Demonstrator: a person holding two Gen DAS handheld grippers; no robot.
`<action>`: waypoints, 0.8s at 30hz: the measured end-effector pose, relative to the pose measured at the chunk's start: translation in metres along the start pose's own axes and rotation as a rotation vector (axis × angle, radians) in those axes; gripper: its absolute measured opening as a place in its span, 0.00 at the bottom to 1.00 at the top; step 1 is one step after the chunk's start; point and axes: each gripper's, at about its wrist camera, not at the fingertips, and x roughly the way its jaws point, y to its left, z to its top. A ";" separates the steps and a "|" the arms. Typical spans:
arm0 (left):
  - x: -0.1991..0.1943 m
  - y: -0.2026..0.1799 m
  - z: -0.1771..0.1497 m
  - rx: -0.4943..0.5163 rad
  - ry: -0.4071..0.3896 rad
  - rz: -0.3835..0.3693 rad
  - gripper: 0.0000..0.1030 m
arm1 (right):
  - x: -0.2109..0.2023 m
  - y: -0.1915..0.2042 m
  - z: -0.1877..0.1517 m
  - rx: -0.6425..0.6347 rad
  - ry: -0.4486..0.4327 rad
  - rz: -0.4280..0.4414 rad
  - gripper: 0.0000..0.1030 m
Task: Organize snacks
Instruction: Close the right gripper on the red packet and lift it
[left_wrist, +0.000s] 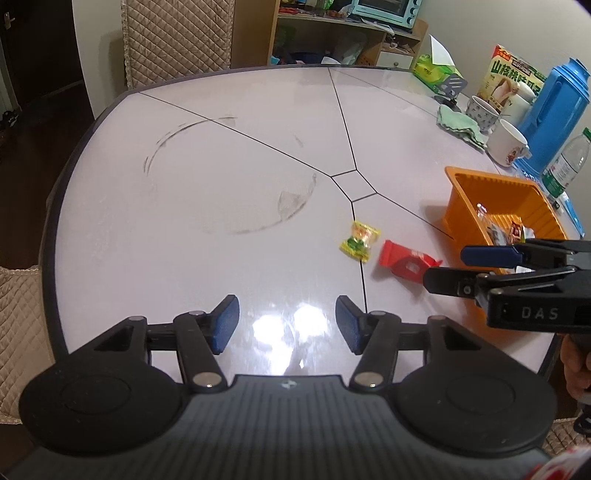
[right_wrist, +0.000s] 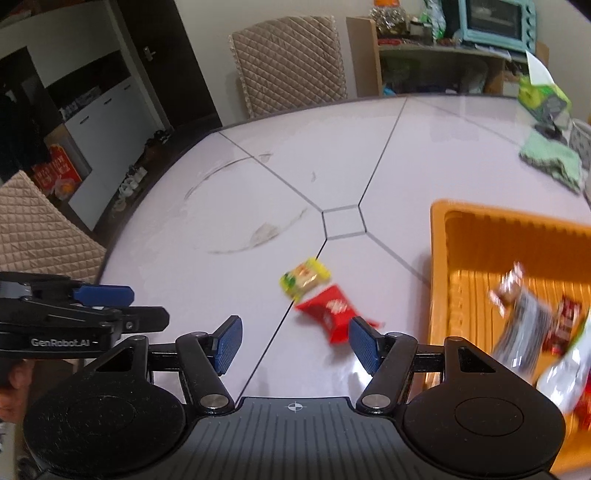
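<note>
A yellow-green snack packet (left_wrist: 359, 240) (right_wrist: 305, 277) and a red snack packet (left_wrist: 407, 263) (right_wrist: 328, 307) lie side by side on the white table. An orange basket (left_wrist: 460, 192) (right_wrist: 439, 258) to their right holds several wrapped snacks (right_wrist: 532, 321). My left gripper (left_wrist: 287, 322) is open and empty above the table's near part, short of the packets. My right gripper (right_wrist: 295, 343) is open and empty, just short of the red packet; in the left wrist view it (left_wrist: 447, 266) comes in from the right beside the basket.
At the table's far right stand a blue thermos (left_wrist: 557, 110), two mugs (left_wrist: 508, 144), a green cloth (left_wrist: 461, 125), a water bottle (left_wrist: 569, 162), a snack box (left_wrist: 511, 77) and a tissue box (left_wrist: 434, 70). Quilted chairs (right_wrist: 291, 62) surround the table (left_wrist: 221, 203).
</note>
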 end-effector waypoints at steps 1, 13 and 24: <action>0.002 0.000 0.002 0.000 0.000 -0.001 0.53 | 0.004 0.000 0.001 -0.010 0.005 -0.004 0.63; 0.026 -0.002 0.016 0.028 0.001 -0.015 0.53 | 0.054 -0.004 0.008 -0.133 0.133 -0.066 0.45; 0.037 -0.007 0.023 0.056 0.003 -0.037 0.53 | 0.061 -0.007 0.010 -0.150 0.180 -0.080 0.25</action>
